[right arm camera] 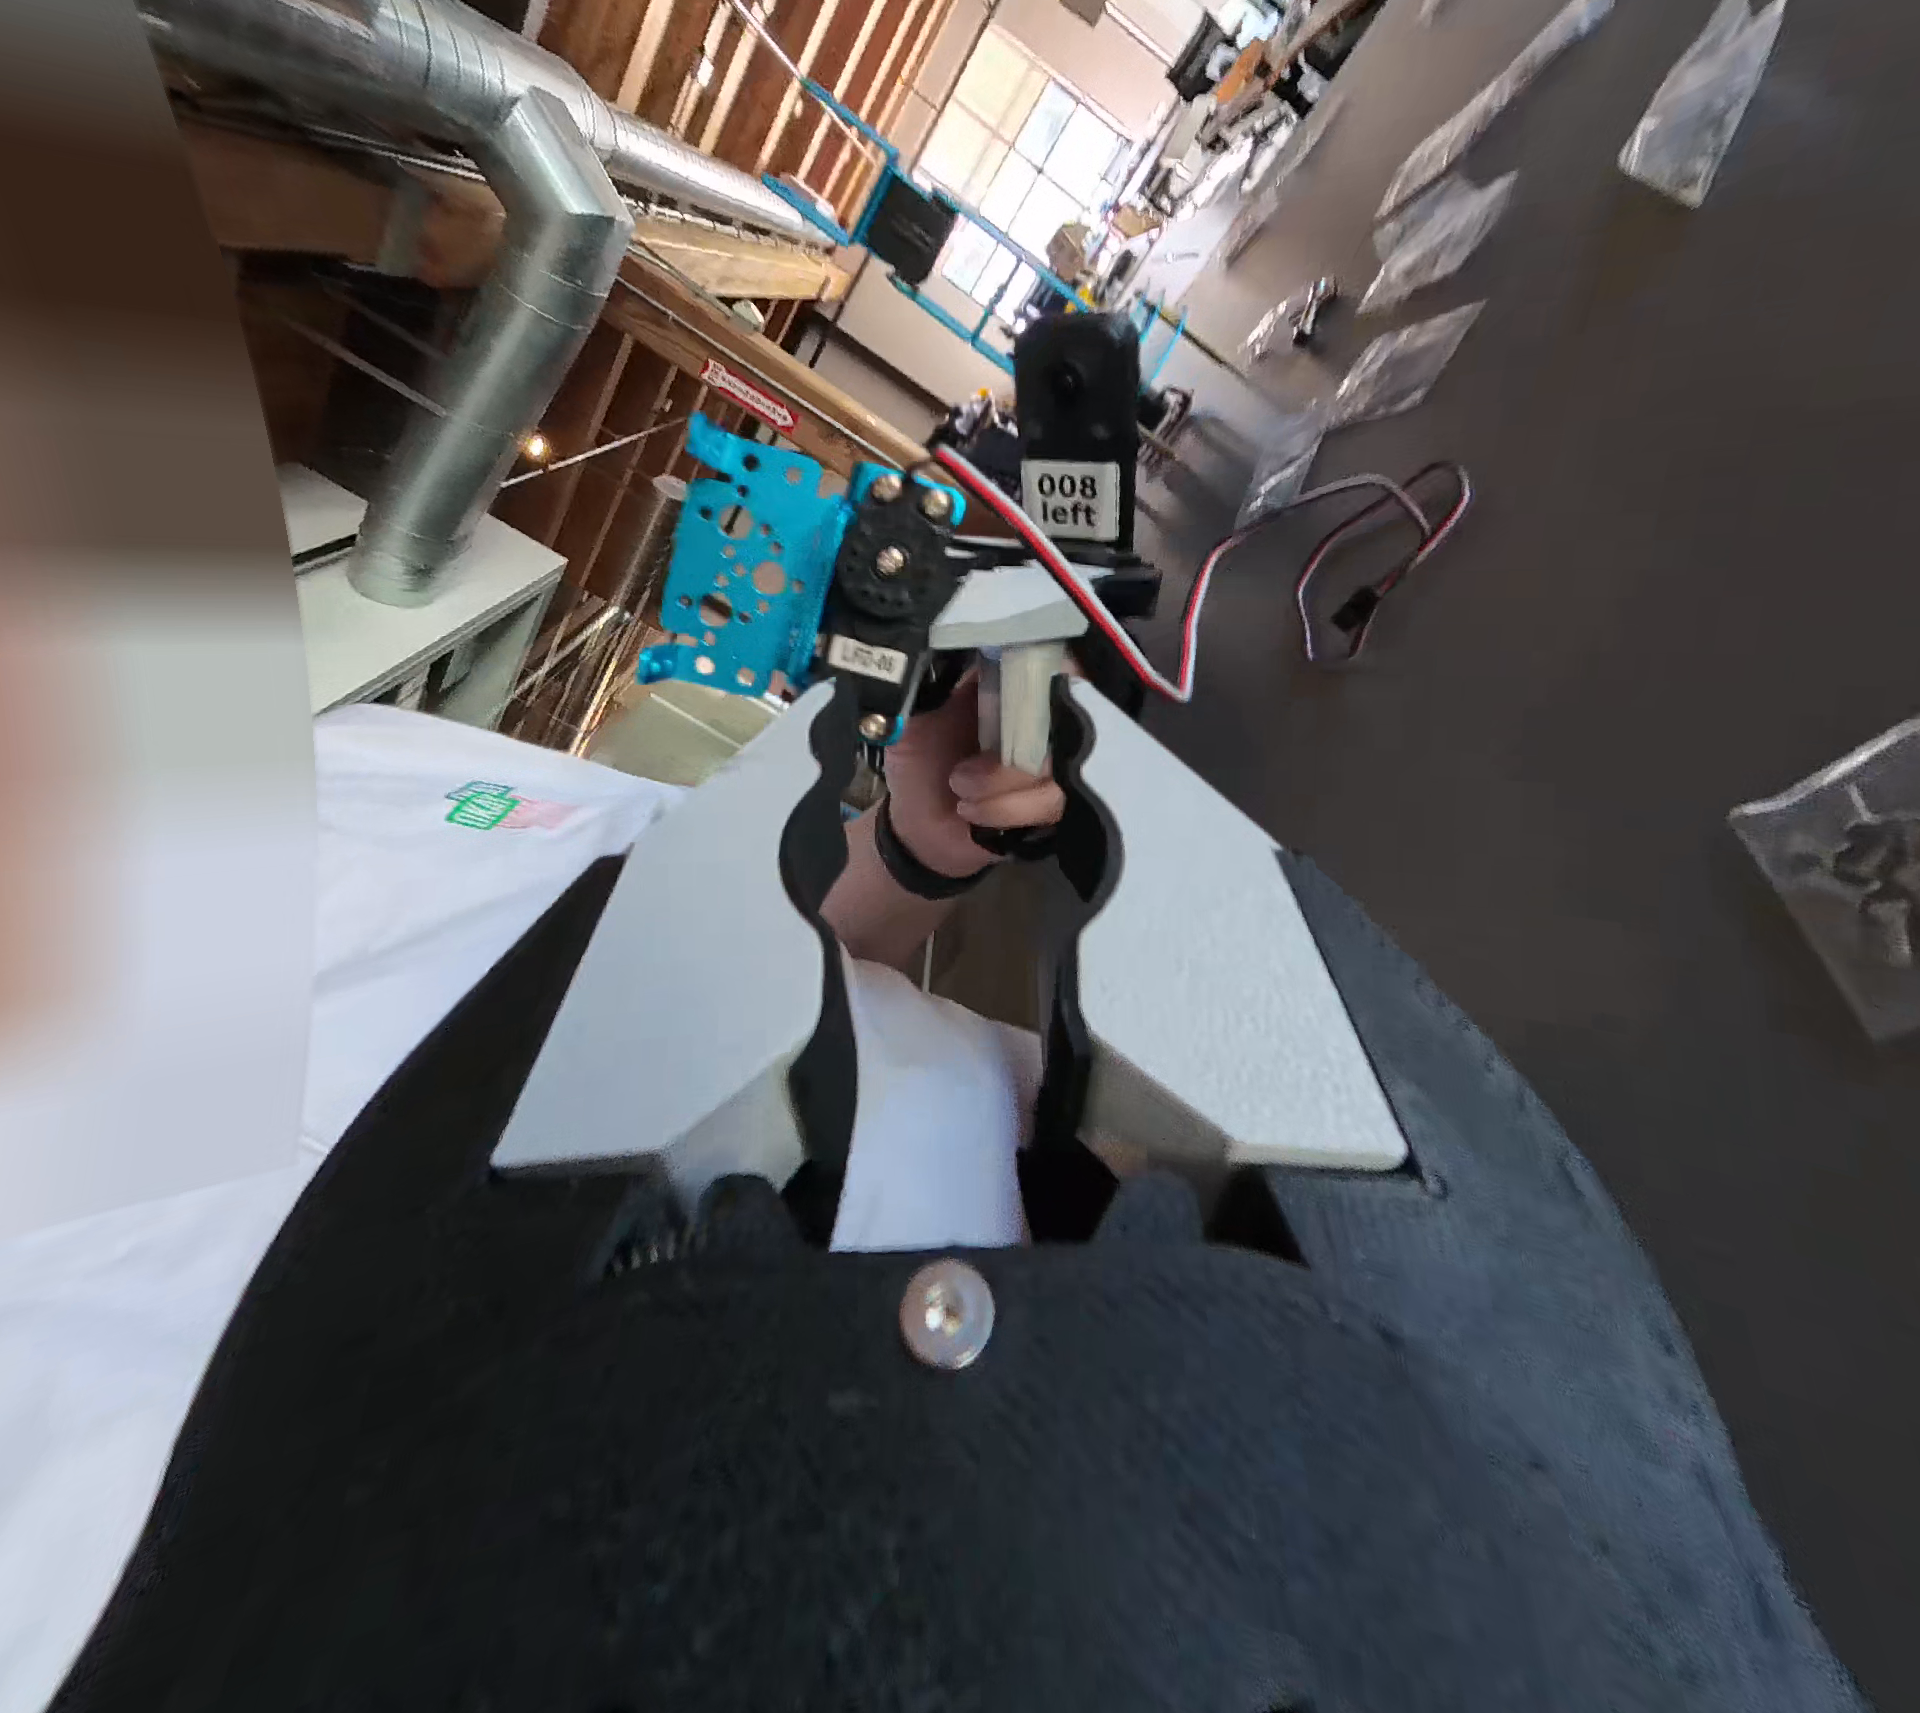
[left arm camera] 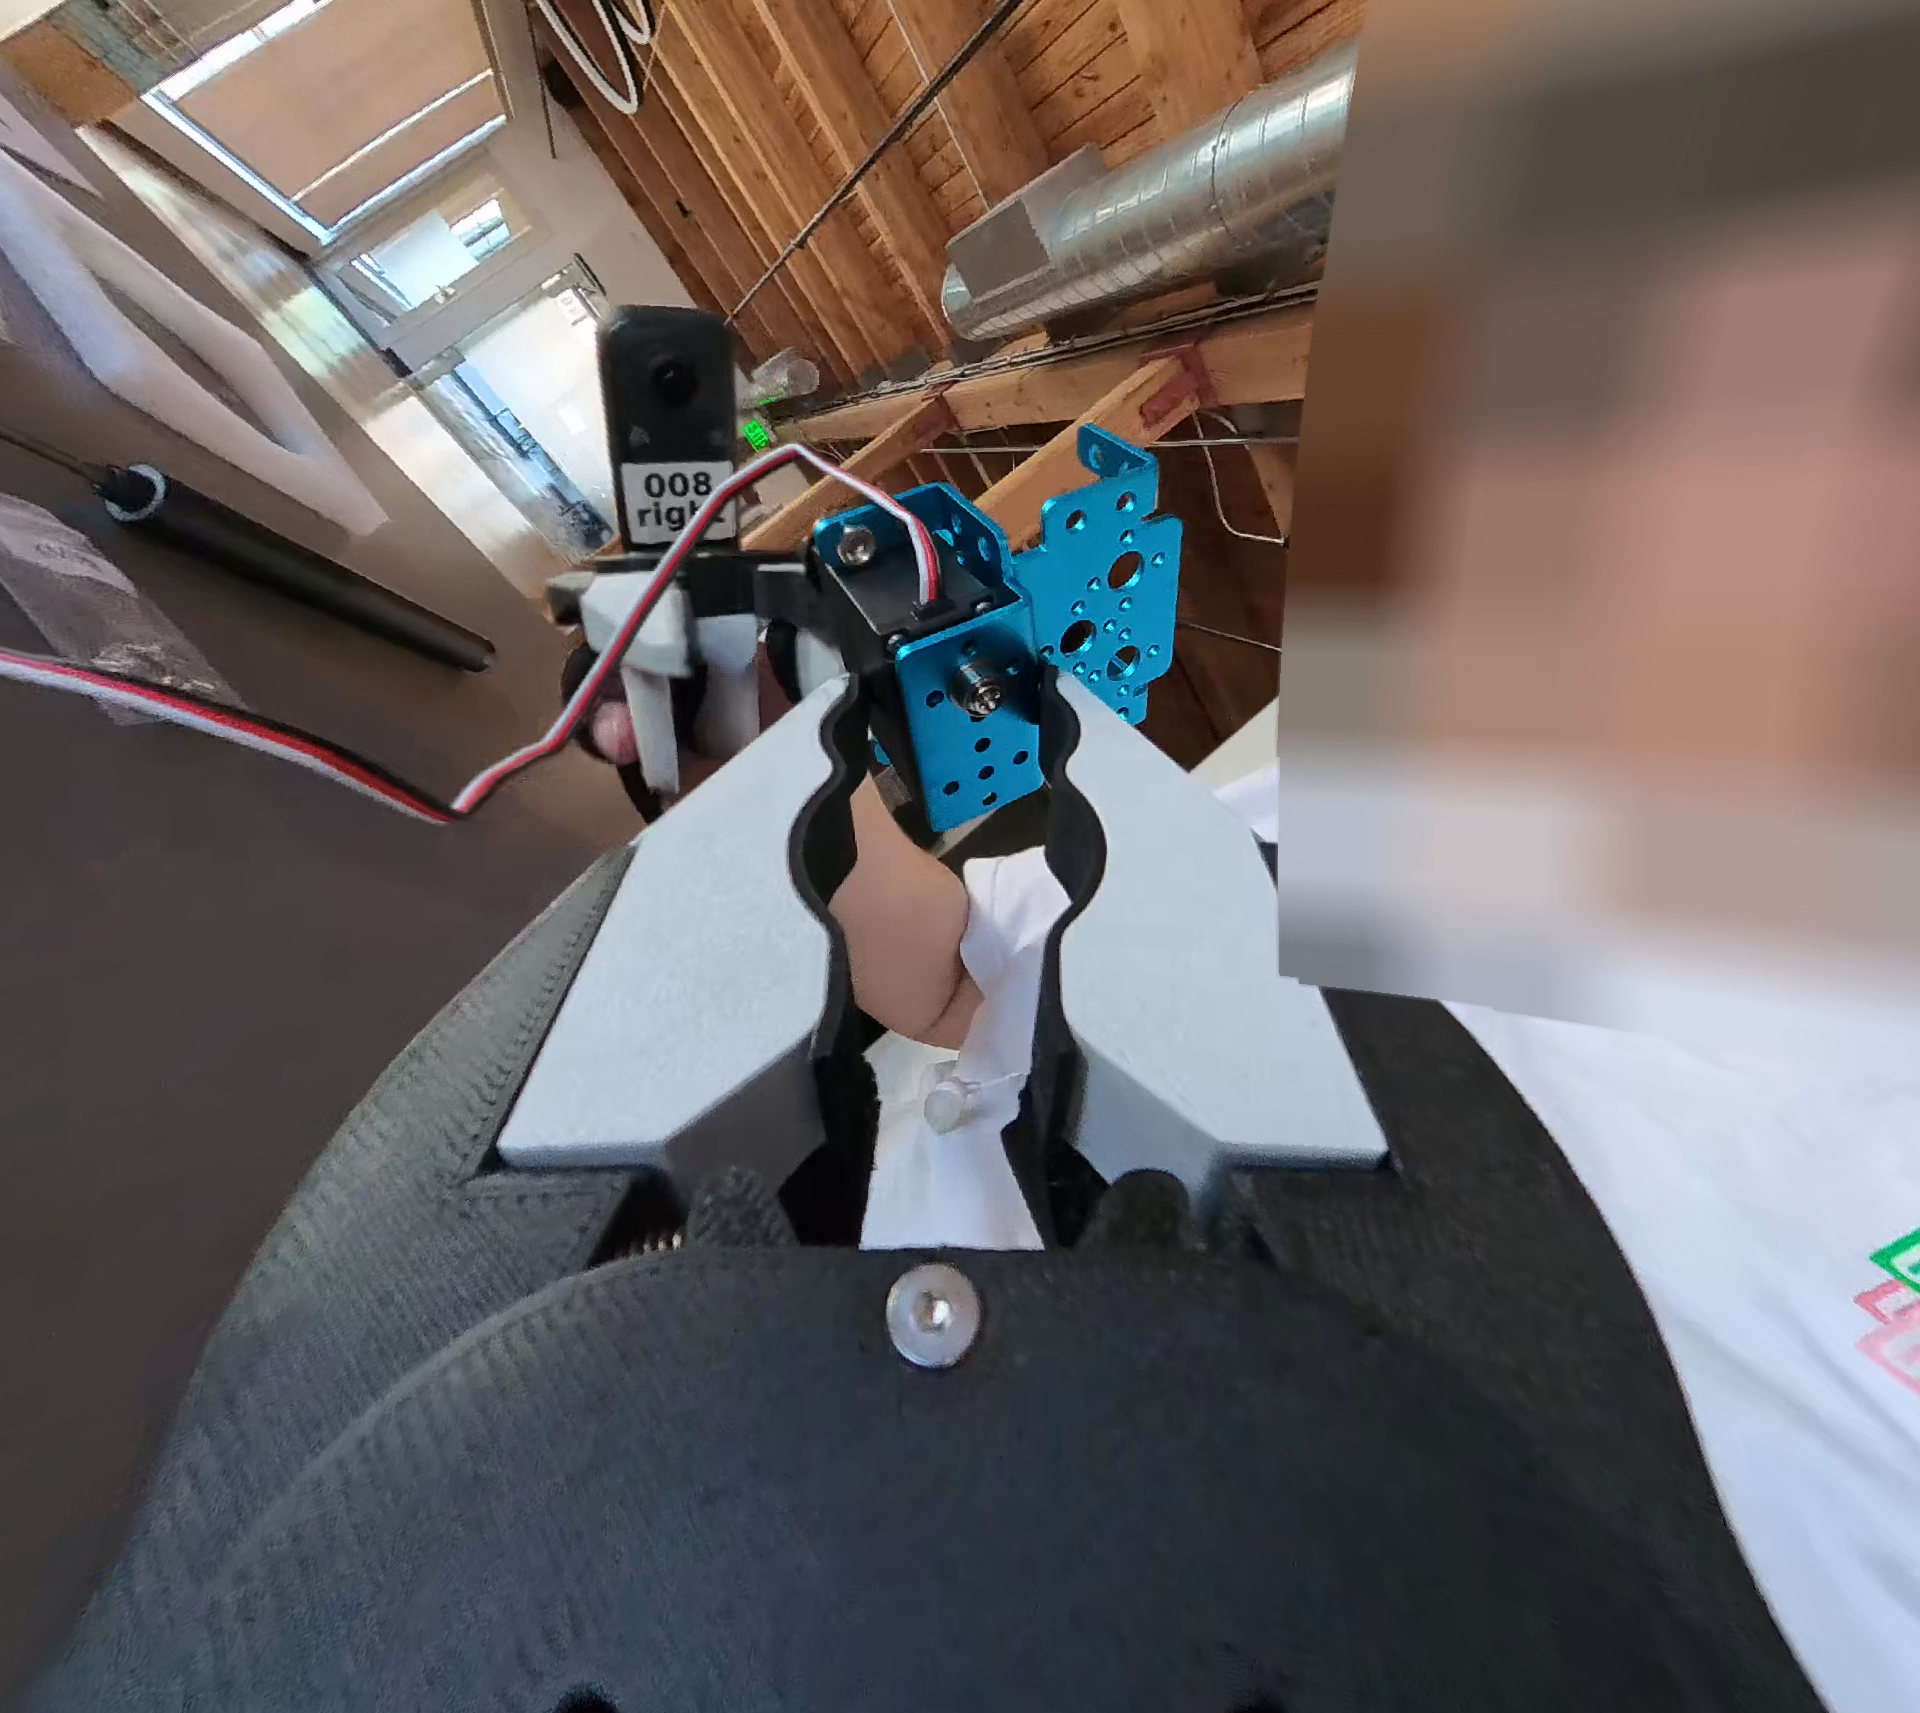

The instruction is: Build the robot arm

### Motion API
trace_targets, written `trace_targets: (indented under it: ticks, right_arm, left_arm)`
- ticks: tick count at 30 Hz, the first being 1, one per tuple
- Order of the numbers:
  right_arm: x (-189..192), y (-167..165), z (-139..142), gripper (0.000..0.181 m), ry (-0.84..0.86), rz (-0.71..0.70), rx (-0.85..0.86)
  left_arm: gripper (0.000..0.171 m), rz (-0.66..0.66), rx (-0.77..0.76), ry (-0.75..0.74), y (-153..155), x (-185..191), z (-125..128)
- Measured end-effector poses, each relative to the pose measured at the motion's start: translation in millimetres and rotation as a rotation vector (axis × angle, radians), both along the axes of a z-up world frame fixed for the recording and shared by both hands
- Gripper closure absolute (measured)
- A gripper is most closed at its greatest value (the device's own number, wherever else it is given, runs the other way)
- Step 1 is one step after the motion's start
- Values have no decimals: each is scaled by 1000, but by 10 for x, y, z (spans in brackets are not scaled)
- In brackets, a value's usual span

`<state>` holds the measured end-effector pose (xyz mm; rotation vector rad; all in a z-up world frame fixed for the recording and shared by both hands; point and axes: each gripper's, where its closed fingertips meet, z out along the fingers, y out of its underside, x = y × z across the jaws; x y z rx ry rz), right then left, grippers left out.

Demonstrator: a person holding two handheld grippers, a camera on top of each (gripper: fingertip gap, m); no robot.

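Wooden ceiling joists and a silver duct (left arm camera: 1164,209) fill the background. Both grippers are raised off the dark table (right arm camera: 1662,676) and face each other.

- Left gripper (left arm camera: 951,692): jaws narrow, clamped at the tips on the blue bracket (left arm camera: 966,733), one pad on each flat flank. The bracket carries a black servo (left arm camera: 914,593) and stands straight ahead of the tips, in the air.
- Red-white-black lead (left arm camera: 582,718) runs from the servo top, out past the left finger and down to the table. It hangs slack.
- Right gripper (right arm camera: 951,707): jaws narrow. The servo's lower end sits against its left finger, but the left gripper's grey finger is also in the gap. I cannot tell whether it grips anything.
- My judgement: the left hold looks square. A hold like this wants the pads on the flat flanks, clear of the screw heads and the lead.

Containers, all to the right of the right gripper, on the table:
- Several clear bags (right arm camera: 1704,94), contents too blurred to tell.
- Nearest bag (right arm camera: 1860,884) seems to hold small metal hardware.
- Loose cable (right arm camera: 1382,541) lies beside them, in no bag.
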<state>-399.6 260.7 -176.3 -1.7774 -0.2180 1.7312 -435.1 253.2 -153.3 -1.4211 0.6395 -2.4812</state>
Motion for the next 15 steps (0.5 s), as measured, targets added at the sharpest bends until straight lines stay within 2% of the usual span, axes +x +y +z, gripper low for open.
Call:
trace_targets:
  ticks: [4,8,12,15]
  right_arm:
    - [-51,-48,45,143,99,61,-53]
    - [-73,-59,22,144,100,100,-62]
    - [-41,-100,72,162,178,168,-112]
    - [-37,-137,71,162,196,213,-127]
  left_arm:
    - [139,12,48,42,-22,61,-55]
    - [139,-1,86,60,-67,129,-79]
    - [139,-24,120,81,-103,212,-101]
    - [139,-40,160,96,-136,226,-102]
